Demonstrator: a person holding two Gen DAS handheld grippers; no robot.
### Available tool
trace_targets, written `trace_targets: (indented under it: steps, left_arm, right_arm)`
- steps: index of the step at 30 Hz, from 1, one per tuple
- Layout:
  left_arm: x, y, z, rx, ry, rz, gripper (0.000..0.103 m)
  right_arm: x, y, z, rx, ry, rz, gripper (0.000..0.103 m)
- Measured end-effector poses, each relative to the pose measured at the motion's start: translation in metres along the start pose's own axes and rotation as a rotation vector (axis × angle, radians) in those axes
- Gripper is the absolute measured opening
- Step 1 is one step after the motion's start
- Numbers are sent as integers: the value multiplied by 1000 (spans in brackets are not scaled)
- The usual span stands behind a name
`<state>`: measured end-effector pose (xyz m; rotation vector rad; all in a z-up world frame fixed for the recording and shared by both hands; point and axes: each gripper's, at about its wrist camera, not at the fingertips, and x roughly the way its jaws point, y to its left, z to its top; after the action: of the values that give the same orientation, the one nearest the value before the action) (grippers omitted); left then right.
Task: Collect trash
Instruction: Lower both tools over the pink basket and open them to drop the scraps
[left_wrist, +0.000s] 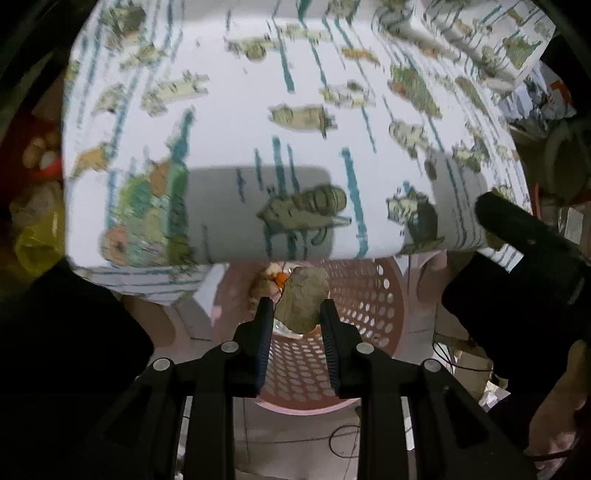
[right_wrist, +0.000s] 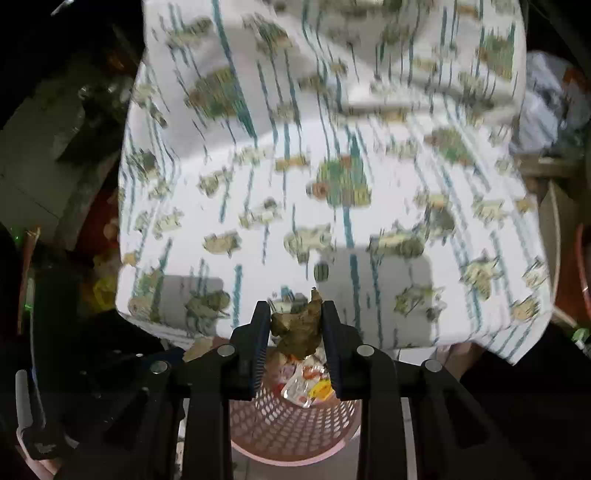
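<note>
In the left wrist view my left gripper (left_wrist: 296, 306) is shut on a crumpled grey-brown wad of paper (left_wrist: 303, 301) and hangs over a pink perforated basket (left_wrist: 364, 295) on the floor. Other scraps (left_wrist: 271, 282), one orange, lie in the basket behind the wad. In the right wrist view my right gripper (right_wrist: 295, 314) is shut on a crumpled brown scrap (right_wrist: 297, 326), held above the same pink basket (right_wrist: 291, 424). Colourful wrappers (right_wrist: 306, 384) lie inside that basket. The other gripper's black body (left_wrist: 517, 266) shows at the right of the left wrist view.
A table under a white cloth with blue stripes and vegetable prints (left_wrist: 280, 110) fills the upper half of both views; its front edge (right_wrist: 369, 332) overhangs the basket. A yellow bag (left_wrist: 38, 236) lies at the left. Cables (left_wrist: 343, 439) run over the floor. Dark clutter surrounds the table.
</note>
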<state>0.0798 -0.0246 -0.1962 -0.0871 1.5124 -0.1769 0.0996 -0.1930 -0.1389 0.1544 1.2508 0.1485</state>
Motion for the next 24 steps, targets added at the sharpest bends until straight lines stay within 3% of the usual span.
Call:
trace_targets:
  steps: [6,10,13,16,20,24]
  left_arm:
    - [33,3,-3,-11,77,38,25]
    - [48,7,-5,-13,131,44,25]
    - [49,9,-3,-8,133,41,25]
    - [52,11,-5,-15,144,32,25]
    - [55,13,-9,-23,162,20,25]
    - [59,7,-9,-4,168,39,25]
  right_arm:
    - [39,-15,-8,37,83,-1,30]
    - [40,-20,-10,30,54,13,30]
    - [33,-21,-12,35,29,60,30]
    - [39,-20,-17,13,72,48,30]
    - [40,-25,-30,53,133,109,30]
    - [48,-22,-39,-1,158,58,30]
